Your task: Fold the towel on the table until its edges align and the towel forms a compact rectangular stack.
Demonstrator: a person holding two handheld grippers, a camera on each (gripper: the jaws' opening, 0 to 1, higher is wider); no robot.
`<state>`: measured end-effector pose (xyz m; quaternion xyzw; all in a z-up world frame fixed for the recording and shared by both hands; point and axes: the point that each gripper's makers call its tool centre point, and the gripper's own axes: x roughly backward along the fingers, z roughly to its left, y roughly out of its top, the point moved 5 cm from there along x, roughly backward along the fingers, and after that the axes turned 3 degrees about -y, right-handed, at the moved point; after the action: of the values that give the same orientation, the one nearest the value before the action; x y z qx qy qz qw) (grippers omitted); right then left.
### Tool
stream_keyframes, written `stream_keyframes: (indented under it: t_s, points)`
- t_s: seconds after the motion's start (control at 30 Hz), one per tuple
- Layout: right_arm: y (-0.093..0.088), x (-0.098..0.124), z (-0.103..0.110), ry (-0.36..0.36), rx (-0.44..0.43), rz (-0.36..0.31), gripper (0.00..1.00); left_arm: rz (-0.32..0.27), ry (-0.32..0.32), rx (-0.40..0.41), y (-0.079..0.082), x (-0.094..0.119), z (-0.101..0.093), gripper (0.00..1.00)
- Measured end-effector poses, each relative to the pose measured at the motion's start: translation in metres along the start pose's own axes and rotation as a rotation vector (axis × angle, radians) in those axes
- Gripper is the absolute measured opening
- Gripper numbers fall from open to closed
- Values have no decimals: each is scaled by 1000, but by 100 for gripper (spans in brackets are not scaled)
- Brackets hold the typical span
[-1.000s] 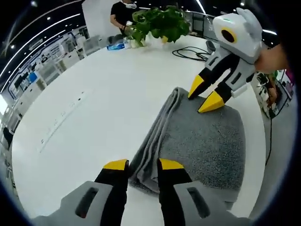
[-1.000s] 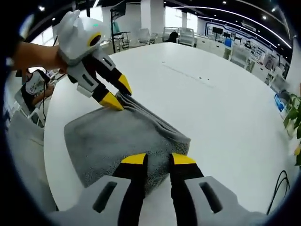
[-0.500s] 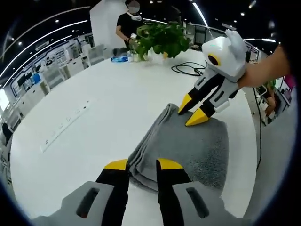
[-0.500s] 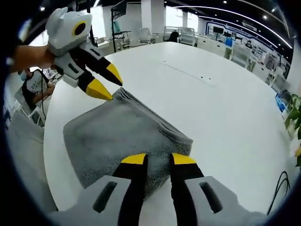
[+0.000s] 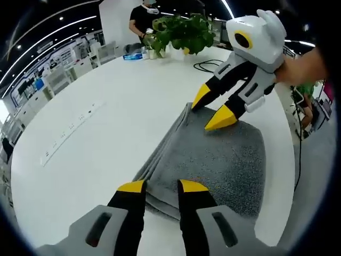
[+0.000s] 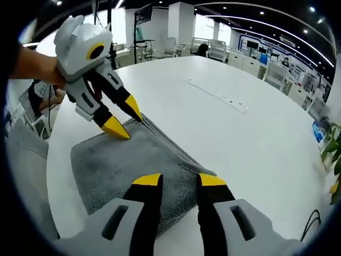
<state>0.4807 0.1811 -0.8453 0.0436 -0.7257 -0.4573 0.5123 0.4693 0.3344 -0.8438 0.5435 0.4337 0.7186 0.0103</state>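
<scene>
In the left gripper view, the left gripper (image 5: 162, 186), a grey body with black, yellow-tipped jaws, is standing with its jaws parted by a narrow gap and gripping nothing. Its tips are hovering at the near corner of the folded grey terry towel (image 5: 224, 165), just over the layered fold edge; contact cannot be confirmed. In the right gripper view, the right gripper (image 6: 179, 180), of the same build, is showing a similar narrow gap between its jaws, nothing between them, and its tips are lying over the towel's (image 6: 133, 170) corner at that end of the fold edge.

The towel is lying flat on the round white tabletop (image 5: 106, 122) as a compact rectangle, its stacked layers showing along one long side and its opposite side sitting close to the tabletop's edge nearest the person.

Seen from the left gripper view, the right gripper (image 5: 212, 111) is coming in from the right, jaws spread apart, tips resting at or just above the far end of the fold edge. Seen from the right gripper view, the left gripper (image 6: 124, 118) is likewise angled down with parted jaws at the far corner, held by a person's hand (image 6: 37, 64).

Farther off, a black cable (image 5: 213, 65) is lying on the tabletop, and a green leafy potted plant (image 5: 184, 32) is standing near the far edge. A person in a black top (image 5: 139, 18) is standing beyond it.
</scene>
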Motion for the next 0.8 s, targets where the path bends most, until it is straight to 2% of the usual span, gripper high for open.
stream_keyframes:
  t_s: [0.17,0.2,0.3,0.47,0.57,0.67,0.73,0.8]
  points:
    - [-9,-5,-1,19,-69,25,25,3,-10,30,-2,-4,2,25]
    - [-10,-7,-2,20,-107,23,25,5,-13,32,-3,-6,2,25]
    - [-14,-7,-5,29,-145,16,25,5,-17,23,-2,-7,1,25]
    - [-10,-2,-7,24,-132,-2,27,-26,4,5,5,-1,0,27]
    - [-7,3,-3,30,-127,-23,33,-57,10,22,10,6,-3,35]
    - [-5,10,3,48,-116,-47,37,-93,-15,28,16,11,-11,43]
    - [-5,16,8,66,-111,-55,38,-136,-45,4,20,16,-23,45]
    - [-6,21,13,84,-100,-63,39,-130,-60,-15,18,19,-32,47]
